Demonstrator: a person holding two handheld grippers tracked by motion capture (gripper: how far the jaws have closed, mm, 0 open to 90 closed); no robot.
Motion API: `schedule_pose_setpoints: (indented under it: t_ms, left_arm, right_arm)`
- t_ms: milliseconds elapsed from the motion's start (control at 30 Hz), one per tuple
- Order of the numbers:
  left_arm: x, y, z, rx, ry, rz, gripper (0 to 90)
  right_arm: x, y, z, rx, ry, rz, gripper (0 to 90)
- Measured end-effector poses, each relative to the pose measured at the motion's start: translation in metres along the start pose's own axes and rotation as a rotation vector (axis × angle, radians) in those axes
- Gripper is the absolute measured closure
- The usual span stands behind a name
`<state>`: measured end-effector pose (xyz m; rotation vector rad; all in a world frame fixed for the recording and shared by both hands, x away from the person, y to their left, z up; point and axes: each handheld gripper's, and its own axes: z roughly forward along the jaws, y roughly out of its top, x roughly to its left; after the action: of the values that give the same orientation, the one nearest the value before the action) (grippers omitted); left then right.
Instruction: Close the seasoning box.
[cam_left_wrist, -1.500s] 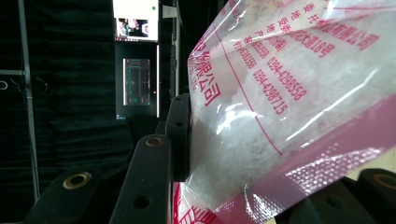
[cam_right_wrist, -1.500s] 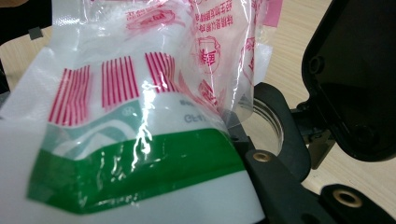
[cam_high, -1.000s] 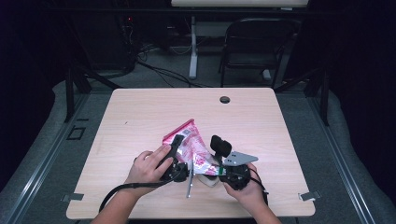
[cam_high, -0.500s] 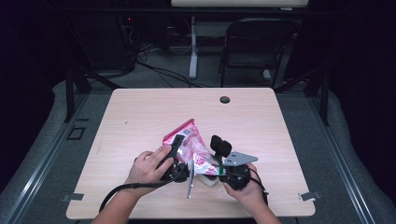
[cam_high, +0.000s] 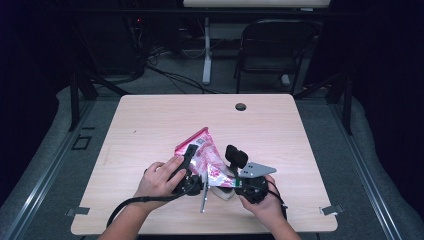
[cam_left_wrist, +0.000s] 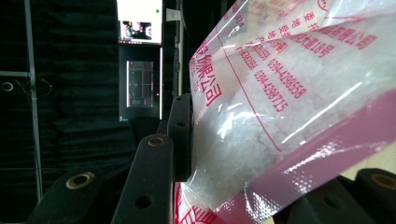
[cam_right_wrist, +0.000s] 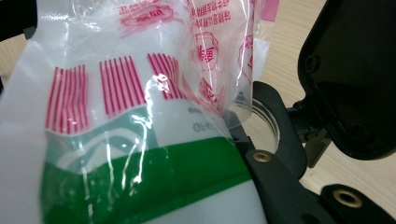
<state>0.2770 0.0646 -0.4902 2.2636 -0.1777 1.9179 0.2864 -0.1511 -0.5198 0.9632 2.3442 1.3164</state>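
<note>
Bag is showing as thin glossy clear-and-pink plastic film, crinkled, over white granules. Container is looking like smooth white-green plastic. Table is appearing matt, pale wood-grain.

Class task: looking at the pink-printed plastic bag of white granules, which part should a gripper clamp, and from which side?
Clamp the pink-printed bag at its lower, filled body, from the left side, as the left gripper does. It stands tilted, its flat sealed corner pointing up and away; the bulk offers firmer purchase.
</note>
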Motion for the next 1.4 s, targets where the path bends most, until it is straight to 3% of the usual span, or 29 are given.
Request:
schedule_pose_setpoints:
  t_ms: [1400]
  left_arm:
    - [0.0021,0.0066,-0.0063,-0.036,0.041,0.016,71.8]
  right_arm:
    - [0.0013,-0.0020,-0.0043,0.003,-0.018,-0.005,90.0]
